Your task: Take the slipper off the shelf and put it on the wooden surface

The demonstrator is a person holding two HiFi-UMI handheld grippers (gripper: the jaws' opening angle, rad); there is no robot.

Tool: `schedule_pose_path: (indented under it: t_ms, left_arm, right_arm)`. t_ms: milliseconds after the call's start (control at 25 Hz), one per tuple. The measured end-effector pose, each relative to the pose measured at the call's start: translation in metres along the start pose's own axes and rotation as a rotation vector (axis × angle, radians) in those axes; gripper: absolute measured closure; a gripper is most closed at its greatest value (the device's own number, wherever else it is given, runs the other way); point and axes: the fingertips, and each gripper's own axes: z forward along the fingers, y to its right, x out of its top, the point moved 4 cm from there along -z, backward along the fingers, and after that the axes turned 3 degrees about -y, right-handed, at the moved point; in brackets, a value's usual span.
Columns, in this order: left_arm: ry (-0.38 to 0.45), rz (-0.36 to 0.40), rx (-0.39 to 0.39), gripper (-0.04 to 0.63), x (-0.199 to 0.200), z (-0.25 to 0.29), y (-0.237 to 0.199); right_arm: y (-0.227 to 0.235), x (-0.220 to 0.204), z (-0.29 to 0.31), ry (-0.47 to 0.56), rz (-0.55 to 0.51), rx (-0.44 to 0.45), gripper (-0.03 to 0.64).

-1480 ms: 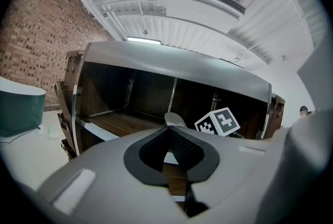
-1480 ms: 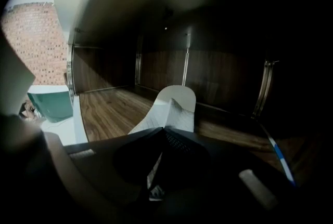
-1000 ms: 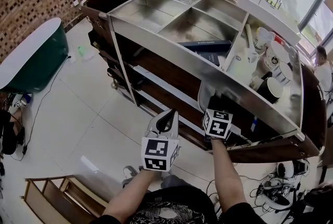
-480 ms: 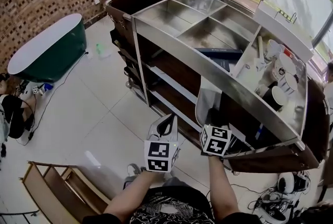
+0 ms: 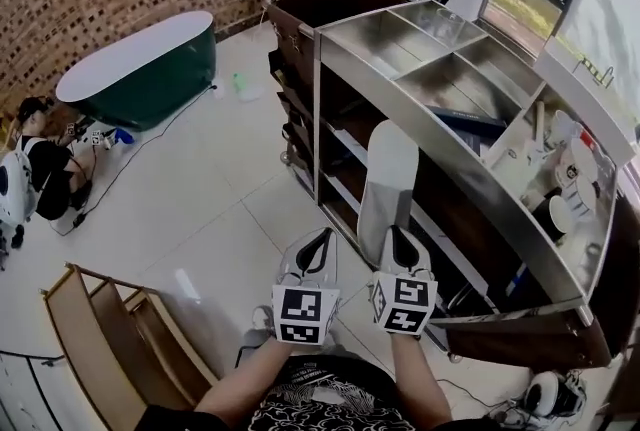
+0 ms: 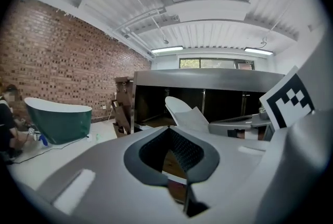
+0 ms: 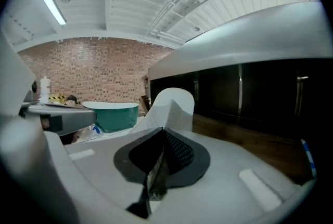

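Note:
A white slipper [image 5: 388, 181] stands on end in front of the dark shelf unit [image 5: 330, 134], its lower end pinched in my right gripper [image 5: 401, 247], which is shut on it. In the right gripper view the slipper [image 7: 170, 107] rises just beyond the closed right gripper [image 7: 162, 141], with a brown wooden board [image 7: 250, 140] to its right. My left gripper [image 5: 317, 253] hangs beside it to the left, shut and holding nothing. The left gripper view shows the left gripper [image 6: 176, 140] with the slipper [image 6: 183, 113] and the right gripper's marker cube beyond it.
A steel counter top [image 5: 450, 89] with open compartments covers the shelves; cups [image 5: 570, 189] stand at its right end. A green bathtub [image 5: 140, 69] and a seated person [image 5: 35, 174] are at the left. A low wooden rack [image 5: 105, 344] stands at the lower left on the white tile floor.
The slipper has come out from under the counter and now stands free in front of the shelves. Both grippers drew back toward me, and the view swung so the shelf unit sits further right.

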Motion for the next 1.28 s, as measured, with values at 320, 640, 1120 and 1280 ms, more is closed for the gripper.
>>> schedule_pose_path:
  t_ms: [320,640,1120,1280]
  left_arm:
    - [0.009,-0.036,0.178,0.589,-0.01,-0.04,-0.043]
    - [0.011,-0.073,0.322,0.595,-0.016,-0.066,-0.075]
    - [0.053,-0.143,0.471,0.595,-0.021,-0.109,-0.114]
    - [0.052,-0.176,0.58,0.592,-0.032,-0.141,-0.138]
  right_arm:
    - [-0.082,0.014,0.009,0.035,-0.089,0.231,0.607]
    - [-0.125,0.013,0.013,0.034,-0.147,0.358,0.607]
    - [-0.185,0.013,0.01,0.047,-0.221,0.544,0.609]
    - [-0.219,0.01,0.003,0.054,-0.26,0.642,0.609]
